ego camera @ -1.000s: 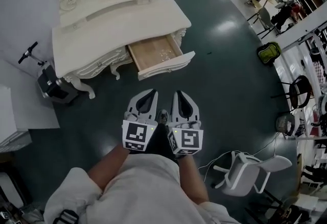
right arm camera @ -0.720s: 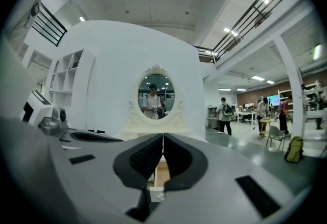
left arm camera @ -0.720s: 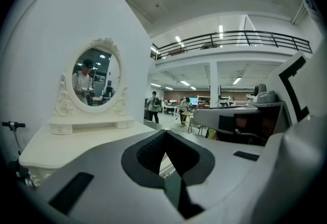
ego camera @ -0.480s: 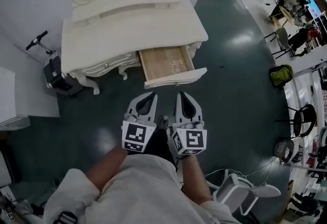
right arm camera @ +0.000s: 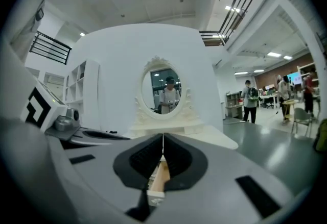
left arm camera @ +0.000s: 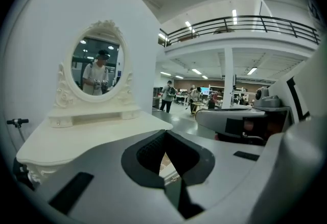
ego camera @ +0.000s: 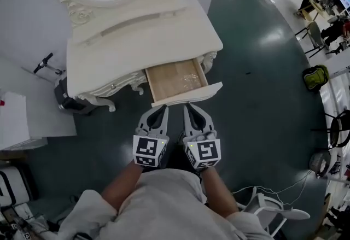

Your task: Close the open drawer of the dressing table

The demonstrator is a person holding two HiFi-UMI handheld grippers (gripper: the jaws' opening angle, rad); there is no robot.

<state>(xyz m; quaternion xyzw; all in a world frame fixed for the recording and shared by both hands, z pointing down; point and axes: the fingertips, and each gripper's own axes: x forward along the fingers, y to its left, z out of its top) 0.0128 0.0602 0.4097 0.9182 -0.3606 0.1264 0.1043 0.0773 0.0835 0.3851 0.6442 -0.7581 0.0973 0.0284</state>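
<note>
The left gripper (ego camera: 162, 108) and right gripper (ego camera: 189, 107), each with jaws together on nothing, point side by side close before the drawer (ego camera: 176, 78), which stands pulled out at the table's (ego camera: 136, 36) right end, likely so the closed tips can push it in.

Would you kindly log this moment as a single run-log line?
dressing table drawer: open | left gripper: shut, empty | right gripper: shut, empty | both at its front, contact unclear

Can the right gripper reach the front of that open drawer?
Probably yes: the right gripper, jaws shut, points at the drawer front from just short of it, nothing visibly between.
</note>
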